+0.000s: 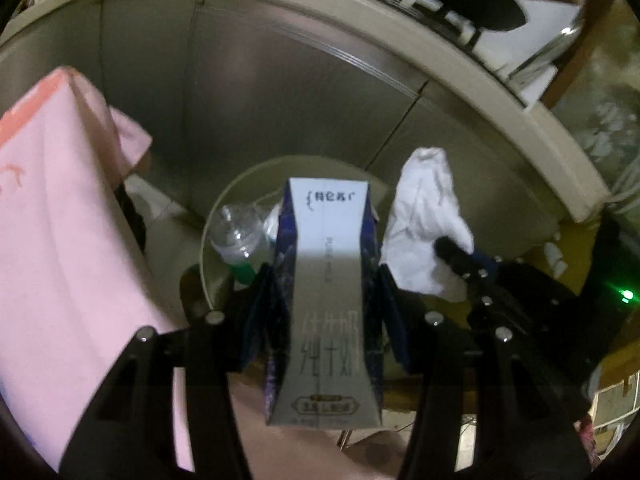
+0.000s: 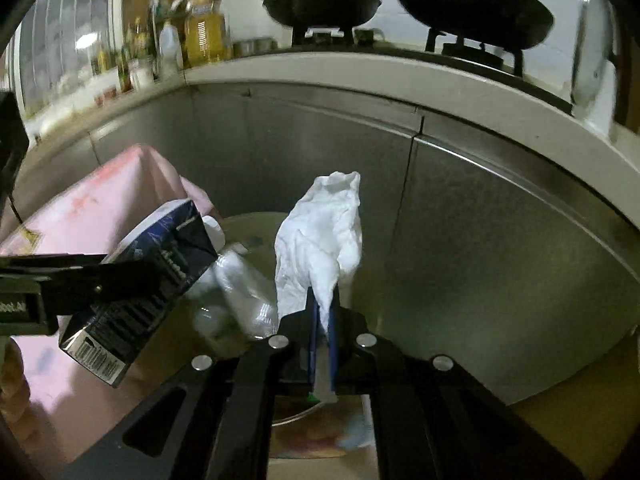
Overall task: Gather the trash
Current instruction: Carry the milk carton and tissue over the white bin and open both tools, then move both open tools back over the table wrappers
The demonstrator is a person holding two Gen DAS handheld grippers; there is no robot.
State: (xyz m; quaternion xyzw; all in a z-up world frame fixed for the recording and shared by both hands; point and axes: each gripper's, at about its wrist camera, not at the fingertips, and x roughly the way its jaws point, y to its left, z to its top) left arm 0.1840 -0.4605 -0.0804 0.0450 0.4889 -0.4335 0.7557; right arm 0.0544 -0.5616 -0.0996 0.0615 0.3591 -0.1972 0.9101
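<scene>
The left gripper (image 1: 326,292) squeezes a milk box (image 1: 326,300), and the right gripper (image 2: 323,320) pinches a white tissue (image 2: 320,232). Both hang over a round bin (image 1: 224,208) with a bottle (image 1: 236,236) inside. Far behind is a metal cabinet (image 2: 480,220).

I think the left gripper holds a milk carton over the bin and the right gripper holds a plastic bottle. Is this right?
Not quite. The right gripper holds a crumpled white tissue, as the right wrist view shows; the plastic bottle already lies in the bin. The left gripper does hold the milk carton.
</scene>
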